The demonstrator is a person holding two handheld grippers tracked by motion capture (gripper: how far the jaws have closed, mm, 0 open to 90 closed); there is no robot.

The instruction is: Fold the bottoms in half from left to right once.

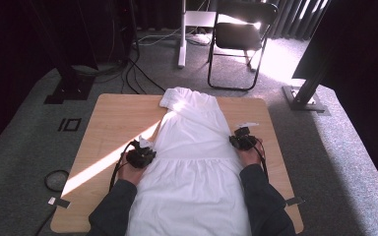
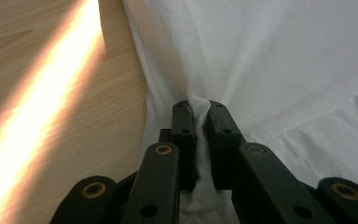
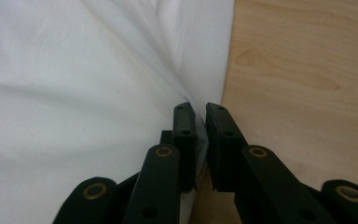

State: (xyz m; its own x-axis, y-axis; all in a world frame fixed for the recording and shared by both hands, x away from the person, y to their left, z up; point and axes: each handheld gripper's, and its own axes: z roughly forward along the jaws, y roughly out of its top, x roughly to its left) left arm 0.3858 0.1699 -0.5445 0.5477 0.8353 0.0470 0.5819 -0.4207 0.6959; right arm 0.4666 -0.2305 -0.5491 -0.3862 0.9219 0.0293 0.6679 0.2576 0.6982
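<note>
White dress (image 1: 192, 147) lies flat along the centre of the frame in the high view, bodice toward the upper edge, gathered skirt spreading to the bottom edge. Fabric smooth apart from creases radiating from both pinch points.

Left gripper (image 1: 145, 150) sits at the dress's left edge at mid-frame; in the left gripper view its jaws are clamped on a fold of the white cloth (image 2: 261, 70), which bunches up between the pads. Right gripper (image 1: 240, 138) sits at the right edge; in the right gripper view its jaws are likewise pinched on the hem of the cloth (image 3: 74, 93) just where it meets bare wood. Dark sleeves enter from the bottom.

Surface: light wooden table (image 1: 113, 118), rounded corners, a bright sunlight stripe running diagonally across its left half.

Room: grey carpet (image 1: 24, 147), black folding chair (image 1: 241, 34) at upper centre, cables (image 1: 142, 73) at upper left, dark curtains behind.
</note>
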